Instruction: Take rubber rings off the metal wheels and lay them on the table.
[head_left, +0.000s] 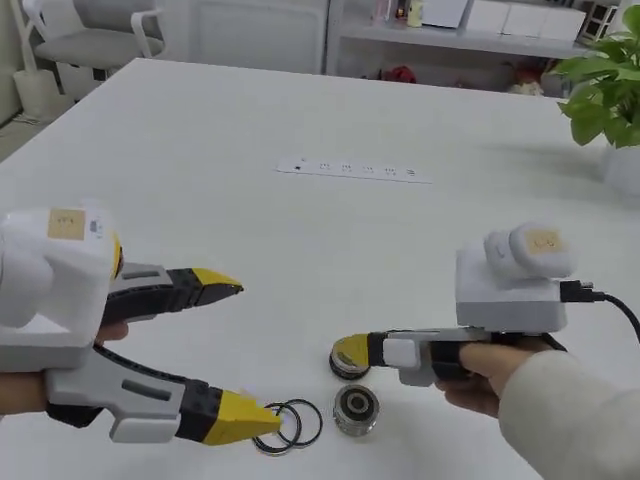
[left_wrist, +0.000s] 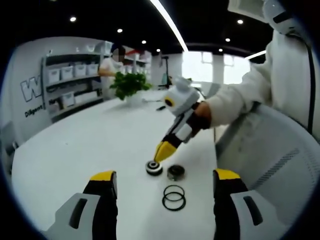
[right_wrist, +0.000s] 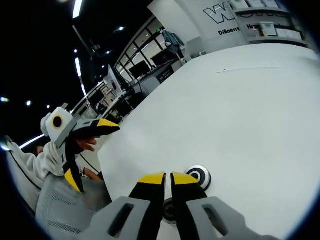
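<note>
**White table, two rings already lying flat**

Table space is bare apart from a power strip well back and a potted plant at the far right corner, so I have room to work close in. The two rings lie overlapping near the front edge, just beside the lower jaw of my left gripper. I judge they sit there to keep them apart from the wheels and easy to count.

My left gripper hangs wide open with nothing between its jaws. In the left gripper view the rings lie ahead, between the two yellow tips. I read it as held clear, ready to steady a wheel if I need it.

My right gripper has its jaws almost together, with only a thin gap. Its tip touches the upper edge of the far wheel. I can't tell whether it has nipped a ring on that rim or merely rests there, and nothing shows between the tips in the right gripper view. The low, flat angle would suit picking at a ring's edge.

The near wheel lies flat just beside the far one, not touching it, with the loose rings on its other side. Whether it carries a ring is too small for me to tell
</note>
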